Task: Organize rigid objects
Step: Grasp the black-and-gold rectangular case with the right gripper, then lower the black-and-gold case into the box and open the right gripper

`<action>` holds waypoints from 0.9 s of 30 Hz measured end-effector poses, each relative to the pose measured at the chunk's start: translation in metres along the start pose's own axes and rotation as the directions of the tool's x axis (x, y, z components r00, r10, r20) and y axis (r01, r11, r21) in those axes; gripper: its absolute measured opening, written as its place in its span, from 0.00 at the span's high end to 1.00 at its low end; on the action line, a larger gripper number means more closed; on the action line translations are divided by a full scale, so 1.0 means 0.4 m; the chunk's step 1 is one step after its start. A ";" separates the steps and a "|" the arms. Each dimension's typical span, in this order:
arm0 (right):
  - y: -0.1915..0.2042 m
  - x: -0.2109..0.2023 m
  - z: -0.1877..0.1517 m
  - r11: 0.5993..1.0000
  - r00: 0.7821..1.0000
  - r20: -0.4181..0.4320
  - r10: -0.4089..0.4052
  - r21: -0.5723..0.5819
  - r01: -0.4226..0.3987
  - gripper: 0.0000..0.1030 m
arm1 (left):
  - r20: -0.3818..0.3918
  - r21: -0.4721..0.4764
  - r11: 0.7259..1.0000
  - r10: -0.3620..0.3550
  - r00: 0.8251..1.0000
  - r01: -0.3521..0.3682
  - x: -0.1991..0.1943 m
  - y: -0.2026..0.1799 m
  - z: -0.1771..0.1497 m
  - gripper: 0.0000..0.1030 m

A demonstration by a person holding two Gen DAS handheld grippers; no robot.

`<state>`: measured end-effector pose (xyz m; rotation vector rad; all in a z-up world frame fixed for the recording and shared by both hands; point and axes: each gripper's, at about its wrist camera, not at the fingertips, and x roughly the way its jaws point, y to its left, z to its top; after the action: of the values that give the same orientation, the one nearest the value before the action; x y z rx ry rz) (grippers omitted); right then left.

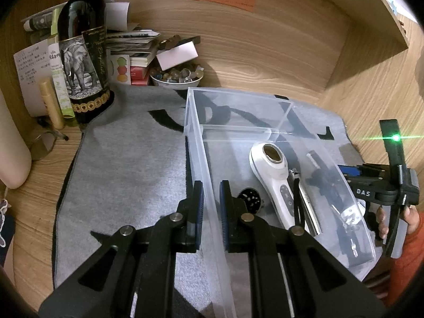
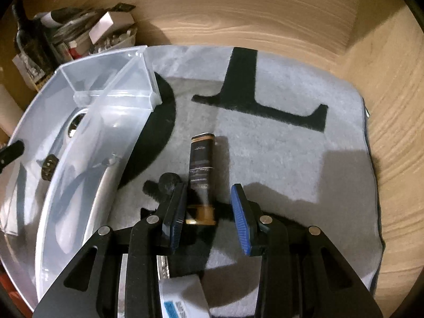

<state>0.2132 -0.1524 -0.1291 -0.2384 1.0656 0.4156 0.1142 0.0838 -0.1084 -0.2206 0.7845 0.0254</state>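
Note:
A clear plastic bin [image 1: 201,143] stands on a grey mat [image 1: 127,164]. It holds a white handheld device [image 1: 275,175], a nail clipper [image 1: 302,198], a round black grinder [image 1: 250,197] and a dark tool. My left gripper [image 1: 211,198] straddles the bin's left wall, its jaws close around it. My right gripper [image 2: 209,209] is open over a black and gold tube [image 2: 200,175] lying on the mat [image 2: 278,153] right of the bin [image 2: 111,100]. A small black piece [image 2: 164,182] lies by the left finger. The right gripper also shows in the left wrist view [image 1: 384,185].
A wine bottle [image 1: 84,61], papers, boxes and a bowl of beads [image 1: 176,76] crowd the back left corner. Glasses [image 1: 45,143] lie left of the mat. Wooden walls close in behind and right. A white box [image 2: 182,299] sits under the right gripper.

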 end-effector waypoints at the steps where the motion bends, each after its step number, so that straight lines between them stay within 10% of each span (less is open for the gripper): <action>1: 0.000 0.009 0.003 1.000 1.000 -0.009 -0.003 -0.003 0.003 0.69 | 0.000 0.000 1.000 0.001 1.000 -0.001 0.000 -0.002 0.000 0.89; 27: 0.048 -0.193 0.045 0.999 0.960 0.278 0.038 -0.005 -0.038 0.79 | 0.001 -0.004 1.000 -0.002 1.000 0.002 -0.002 0.001 -0.003 0.89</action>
<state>0.1867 -0.1447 -0.0525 -0.1535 0.7944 0.4684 0.1129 0.0840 -0.1087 -0.2250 0.7835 0.0252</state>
